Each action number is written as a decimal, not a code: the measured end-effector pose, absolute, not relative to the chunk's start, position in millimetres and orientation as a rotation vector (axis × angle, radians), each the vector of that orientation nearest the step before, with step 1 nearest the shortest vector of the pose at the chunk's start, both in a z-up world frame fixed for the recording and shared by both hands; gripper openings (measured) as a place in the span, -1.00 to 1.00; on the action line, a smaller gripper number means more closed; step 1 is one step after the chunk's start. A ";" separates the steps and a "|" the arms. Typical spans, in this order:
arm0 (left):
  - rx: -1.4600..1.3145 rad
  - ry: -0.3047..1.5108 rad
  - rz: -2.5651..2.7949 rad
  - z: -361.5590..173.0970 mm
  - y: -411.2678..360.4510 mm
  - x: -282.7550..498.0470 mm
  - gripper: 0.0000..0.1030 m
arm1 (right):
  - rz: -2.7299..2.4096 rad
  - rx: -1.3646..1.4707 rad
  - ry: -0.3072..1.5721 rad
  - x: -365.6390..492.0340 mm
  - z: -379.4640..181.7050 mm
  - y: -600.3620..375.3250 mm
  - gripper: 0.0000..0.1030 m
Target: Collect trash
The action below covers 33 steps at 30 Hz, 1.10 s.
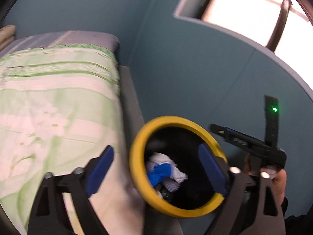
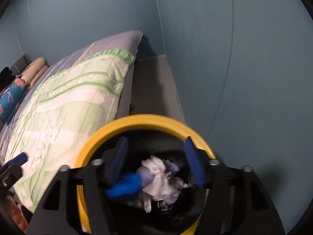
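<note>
The left gripper (image 1: 154, 169) stood wide open, empty, its blue-padded fingers (image 1: 100, 169) straddling the near rim of the round yellow-rimmed black bin (image 2: 137, 120). The right gripper (image 2: 156, 164) hung open over the bin's mouth, gripping nothing. Crumpled white and blue trash (image 2: 156, 182) lay inside the bin. Just beside it stood the bed with a green-and-white patterned quilt (image 2: 64, 109); a blue-grey wall (image 2: 244, 58) rose behind.

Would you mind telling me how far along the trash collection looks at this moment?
Done: white and blue crumpled trash already lies inside the yellow-rimmed bin. In hand: nothing; the right gripper hangs open over the bin's mouth, and the left gripper is open too, straddling the rim beside the bed. Left: no other trash shows on the bed or floor in these views.
</note>
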<state>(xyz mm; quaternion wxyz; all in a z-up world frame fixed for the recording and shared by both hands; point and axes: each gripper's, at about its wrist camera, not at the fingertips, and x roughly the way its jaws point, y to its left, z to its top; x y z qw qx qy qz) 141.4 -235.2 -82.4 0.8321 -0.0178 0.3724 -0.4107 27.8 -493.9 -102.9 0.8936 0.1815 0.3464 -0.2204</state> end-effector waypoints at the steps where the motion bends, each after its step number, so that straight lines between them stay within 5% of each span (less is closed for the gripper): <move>1: -0.045 0.774 -0.854 -80.3 -226.1 141.6 0.76 | -0.465 0.367 0.698 27.3 -97.8 -490.0 0.53; 5: -0.061 0.663 -0.700 -66.7 -173.3 139.6 0.84 | -0.500 0.266 0.602 29.1 -74.4 -462.8 0.84; 19: -0.081 0.386 -0.189 -16.6 -25.0 81.1 0.84 | -0.170 0.131 0.401 70.9 -25.1 -293.9 0.84; 33: -0.118 0.317 -0.096 -2.6 12.7 33.0 0.84 | -0.164 0.103 0.278 32.7 -10.3 -242.5 0.84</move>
